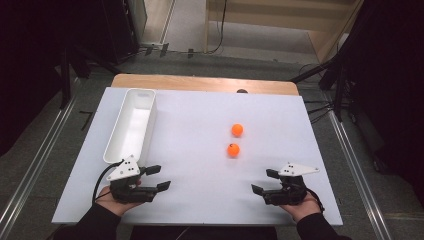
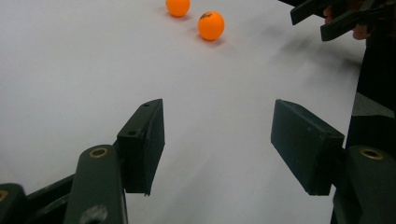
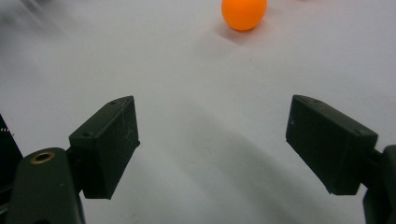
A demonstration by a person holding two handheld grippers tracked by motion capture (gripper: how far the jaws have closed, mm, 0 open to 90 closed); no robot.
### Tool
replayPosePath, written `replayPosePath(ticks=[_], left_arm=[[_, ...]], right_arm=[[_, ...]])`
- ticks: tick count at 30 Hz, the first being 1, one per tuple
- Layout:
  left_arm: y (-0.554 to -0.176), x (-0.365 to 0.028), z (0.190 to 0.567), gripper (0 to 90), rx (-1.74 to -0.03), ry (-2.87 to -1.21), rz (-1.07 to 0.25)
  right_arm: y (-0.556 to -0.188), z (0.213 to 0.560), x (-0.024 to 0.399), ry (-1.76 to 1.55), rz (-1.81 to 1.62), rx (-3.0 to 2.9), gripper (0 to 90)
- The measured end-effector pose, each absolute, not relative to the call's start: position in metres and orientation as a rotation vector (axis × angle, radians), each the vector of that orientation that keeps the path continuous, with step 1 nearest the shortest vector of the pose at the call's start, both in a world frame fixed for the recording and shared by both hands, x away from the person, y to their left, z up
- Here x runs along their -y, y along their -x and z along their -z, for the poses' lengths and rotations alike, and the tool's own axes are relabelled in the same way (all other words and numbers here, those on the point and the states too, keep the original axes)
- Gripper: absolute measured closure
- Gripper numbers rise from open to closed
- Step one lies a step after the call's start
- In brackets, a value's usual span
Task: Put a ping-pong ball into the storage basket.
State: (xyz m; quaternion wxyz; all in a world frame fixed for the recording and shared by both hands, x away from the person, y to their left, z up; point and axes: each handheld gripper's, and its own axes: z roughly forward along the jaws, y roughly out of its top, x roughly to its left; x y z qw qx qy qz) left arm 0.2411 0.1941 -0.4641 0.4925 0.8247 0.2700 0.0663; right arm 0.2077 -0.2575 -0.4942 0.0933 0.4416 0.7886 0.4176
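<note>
Black two-jaw left gripper [image 1: 158, 178] and right gripper [image 1: 265, 181] resting wide apart, holding nothing, two small orange balls [image 1: 233, 150] lying between on white tabletop [image 1: 200, 125].

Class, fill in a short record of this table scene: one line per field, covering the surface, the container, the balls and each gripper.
surface: white table
container: long white bin, far left, looks empty
balls: two orange balls, near ball and far ball, right of centre, apart
left gripper: jaws open, nothing between them, near the bin's front end
right gripper: jaws open, nothing between them, short of the near ball
</note>
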Motion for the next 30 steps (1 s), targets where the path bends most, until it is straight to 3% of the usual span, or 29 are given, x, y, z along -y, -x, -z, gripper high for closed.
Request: replayPosePath(ticks=[11, 17, 19, 22, 27, 28, 30], left_arm=[[-0.237, -0.172, 0.458, 35.3, -0.602, -2.019, -0.135], [-0.242, -0.163, 0.459, 31.0, -0.635, -2.001, -0.095], [-0.243, -0.16, 0.458, 26.8, -0.654, -2.003, -0.101], [-0.244, -0.155, 0.457, 12.1, -0.688, -2.027, -0.125], [-0.245, -0.151, 0.457, 11.9, -0.67, -2.02, -0.093], [-0.246, -0.15, 0.457, 2.3, -0.667, -2.027, -0.087], [-0.248, -0.148, 0.457, 0.0, -0.68, -2.042, -0.113]], right_arm=[[-0.203, 0.495, 0.257, -1.307, -1.284, -2.354, 15.6], [-0.204, 0.495, 0.257, -1.314, -1.3, -2.349, 15.6], [-0.204, 0.494, 0.256, -1.298, -1.323, -2.35, 15.6], [-0.203, 0.493, 0.256, -1.295, -1.315, -2.358, 15.6], [-0.203, 0.494, 0.256, -1.309, -1.317, -2.353, 15.6], [-0.203, 0.494, 0.256, -1.296, -1.322, -2.351, 15.6], [-0.203, 0.494, 0.256, -1.292, -1.326, -2.347, 15.6]])
